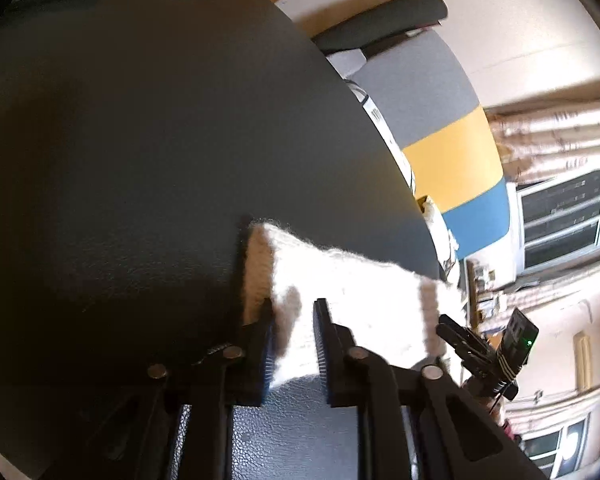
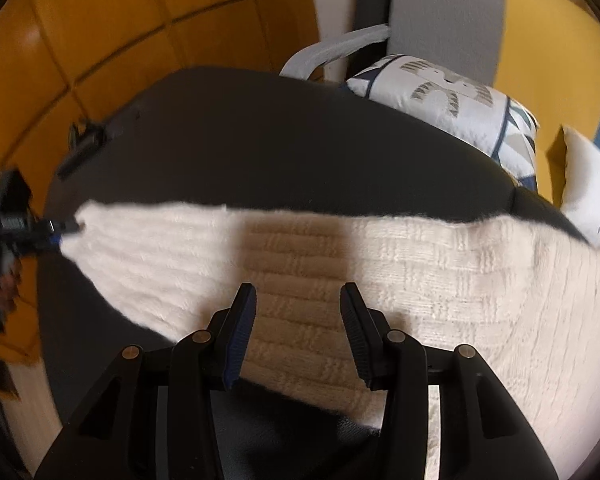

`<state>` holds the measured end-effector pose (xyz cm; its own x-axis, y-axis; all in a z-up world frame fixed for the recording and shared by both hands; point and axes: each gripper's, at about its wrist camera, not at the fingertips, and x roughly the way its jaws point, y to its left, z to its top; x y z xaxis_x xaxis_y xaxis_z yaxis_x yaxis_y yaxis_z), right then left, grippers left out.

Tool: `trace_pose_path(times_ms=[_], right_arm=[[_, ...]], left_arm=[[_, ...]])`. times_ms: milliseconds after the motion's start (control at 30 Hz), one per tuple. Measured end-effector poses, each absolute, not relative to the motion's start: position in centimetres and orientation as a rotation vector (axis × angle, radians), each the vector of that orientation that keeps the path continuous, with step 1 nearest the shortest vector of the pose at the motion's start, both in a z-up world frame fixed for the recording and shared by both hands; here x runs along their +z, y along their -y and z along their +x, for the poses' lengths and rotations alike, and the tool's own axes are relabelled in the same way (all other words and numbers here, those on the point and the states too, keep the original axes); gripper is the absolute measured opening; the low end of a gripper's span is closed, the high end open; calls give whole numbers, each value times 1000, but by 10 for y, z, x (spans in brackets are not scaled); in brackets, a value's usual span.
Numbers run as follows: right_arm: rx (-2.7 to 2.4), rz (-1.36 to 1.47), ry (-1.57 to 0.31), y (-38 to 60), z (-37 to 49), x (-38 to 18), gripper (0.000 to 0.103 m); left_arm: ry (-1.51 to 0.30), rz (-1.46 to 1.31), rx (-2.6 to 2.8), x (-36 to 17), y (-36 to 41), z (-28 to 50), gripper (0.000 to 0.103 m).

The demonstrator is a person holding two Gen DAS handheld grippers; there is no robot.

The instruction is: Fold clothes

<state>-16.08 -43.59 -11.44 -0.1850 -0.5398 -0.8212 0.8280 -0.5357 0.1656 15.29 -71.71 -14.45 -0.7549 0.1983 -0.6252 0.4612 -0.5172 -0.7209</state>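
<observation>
Dark table [image 2: 284, 152] fills both views. Cream knit sweater [image 2: 420, 280] lies flat across its near side, one end off the edge. Your right gripper [image 2: 298, 320] hangs over the knit, jaws apart, empty. Your left gripper [image 1: 294, 334] straddles the sweater's corner, jaws apart.
</observation>
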Motion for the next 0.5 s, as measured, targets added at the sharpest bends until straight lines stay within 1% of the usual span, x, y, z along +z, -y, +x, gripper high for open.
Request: trace_pose_path(times_ms=[33, 100, 233, 267, 333, 367, 433, 500], right_arm=[[-1862, 1110, -398, 438, -160, -116, 49], [-1871, 1117, -401, 442, -158, -120, 55], [-1888, 1130, -406, 450, -154, -127, 55], [-1894, 1137, -376, 450, -155, -128, 56], [-1904, 1152, -287, 447, -158, -131, 57], [-1915, 1137, -293, 448, -157, -132, 57], [-1950, 1084, -407, 457, -147, -133, 57], [-1980, 1046, -501, 467, -137, -134, 59]], left_arm=[[-1423, 1014, -2436, -141, 711, 151, 2], [-1274, 946, -2650, -113, 684, 144, 2], [-1134, 829, -2759, -85, 673, 138, 2], [-1134, 816, -2734, -85, 679, 139, 2], [-1074, 861, -2623, -93, 692, 144, 2], [-1028, 911, -2555, -100, 699, 146, 2], [-953, 1047, -2391, -122, 710, 146, 2], [-976, 1067, -2348, -135, 713, 153, 2]])
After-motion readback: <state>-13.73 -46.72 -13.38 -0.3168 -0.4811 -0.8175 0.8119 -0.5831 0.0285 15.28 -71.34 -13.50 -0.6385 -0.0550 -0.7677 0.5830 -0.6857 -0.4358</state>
